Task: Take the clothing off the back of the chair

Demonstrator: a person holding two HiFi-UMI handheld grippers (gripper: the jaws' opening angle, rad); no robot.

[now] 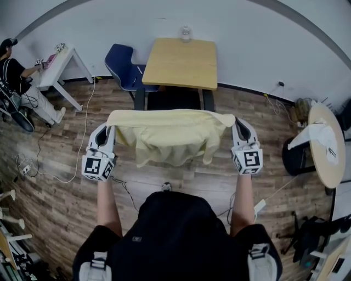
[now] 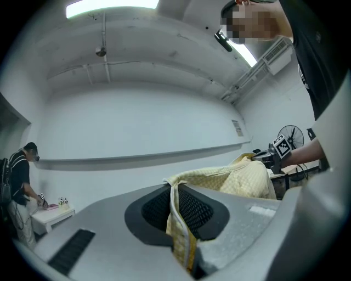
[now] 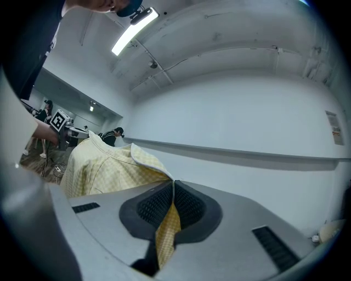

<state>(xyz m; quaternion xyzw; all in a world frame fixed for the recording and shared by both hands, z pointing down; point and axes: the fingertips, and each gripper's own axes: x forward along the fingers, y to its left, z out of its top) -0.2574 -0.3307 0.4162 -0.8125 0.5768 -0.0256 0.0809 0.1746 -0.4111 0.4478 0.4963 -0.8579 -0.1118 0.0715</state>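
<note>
Head view: steeply downward from overhead, wooden floor [image 1: 55, 181] across the frame. Gripper views: level, close along each pair of jaws, facing a white wall [image 2: 137, 126]. Shared by all three: yellow garment [image 1: 170, 134].

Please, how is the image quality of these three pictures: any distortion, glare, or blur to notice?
Head view: strong fisheye bending of wall and floor, even light; the yellow shirt is sharp. Left gripper view: the ceiling light is blown out, and a mosaic patch sits top right. Right gripper view: the ceiling lamp glares, the edges darken, the shirt is sharp.
</note>
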